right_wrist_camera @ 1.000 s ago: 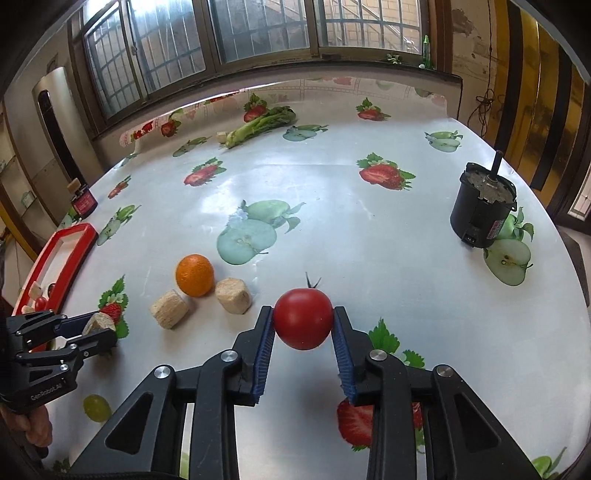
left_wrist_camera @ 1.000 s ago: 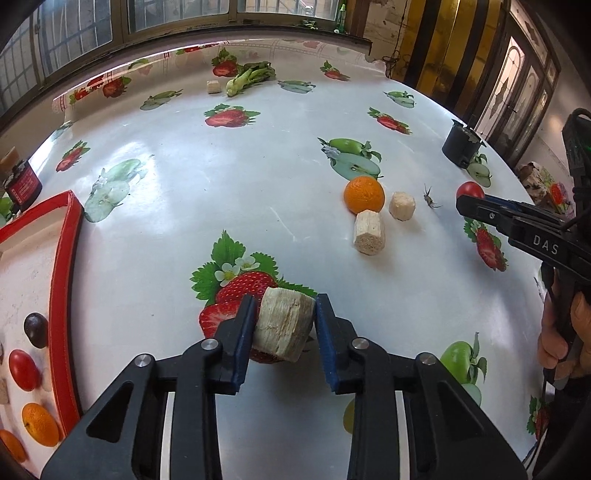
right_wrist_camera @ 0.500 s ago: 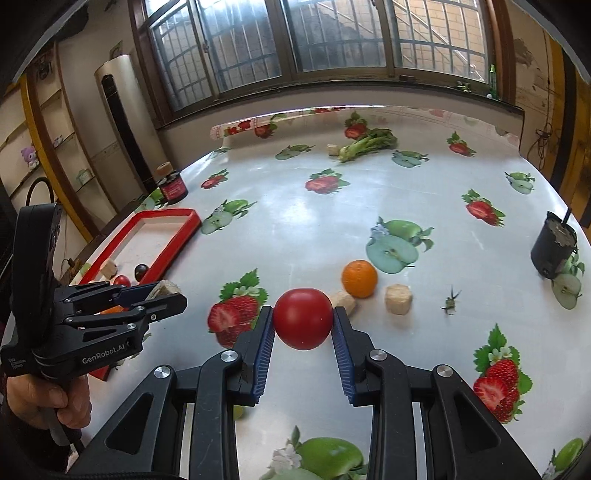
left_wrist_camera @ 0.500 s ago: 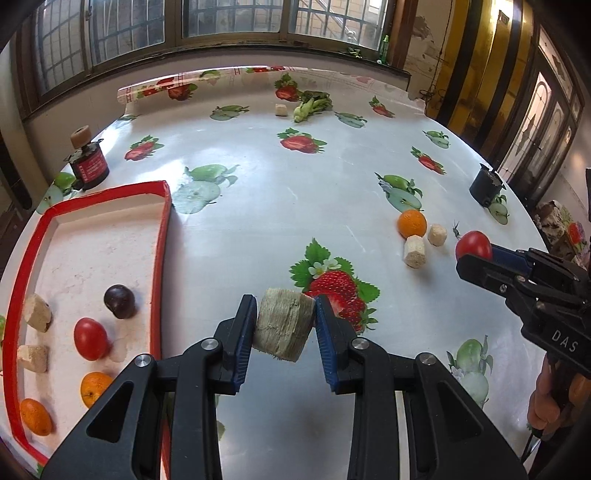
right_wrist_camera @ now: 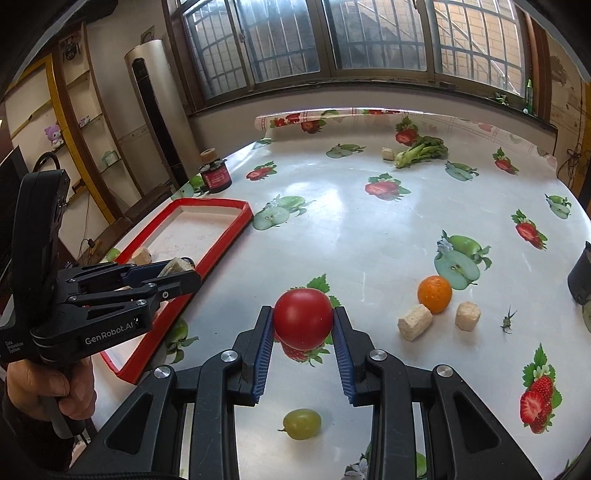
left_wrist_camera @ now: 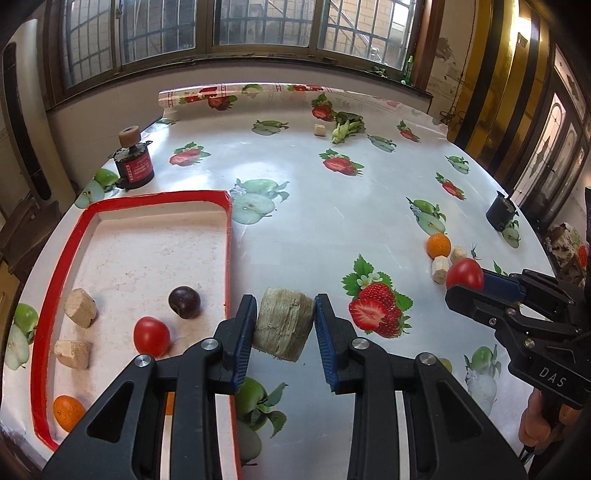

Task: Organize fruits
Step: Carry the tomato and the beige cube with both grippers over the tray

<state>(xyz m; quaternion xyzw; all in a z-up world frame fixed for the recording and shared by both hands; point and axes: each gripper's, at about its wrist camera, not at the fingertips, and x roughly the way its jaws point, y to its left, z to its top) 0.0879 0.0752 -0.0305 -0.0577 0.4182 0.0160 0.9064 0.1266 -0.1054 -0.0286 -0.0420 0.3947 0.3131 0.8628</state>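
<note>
Daylight pours through the barred windows (left_wrist_camera: 258,26) at twelve o'clock, leaving soft white glare on the glossy table (left_wrist_camera: 332,206). Both fisheye views are sharp at center; straight lines bow outward, and corners fall into black vignette. Shadows are faint and short.

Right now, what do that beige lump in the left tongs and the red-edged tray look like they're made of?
The beige lump looks fibrous and matte, with rough streaked sides, perhaps a cut piece of cane or root; I can't be sure. The tray looks like rigid plastic or painted wood: a smooth, slightly glossy red rim around a pale, speckled, dull floor.
</note>
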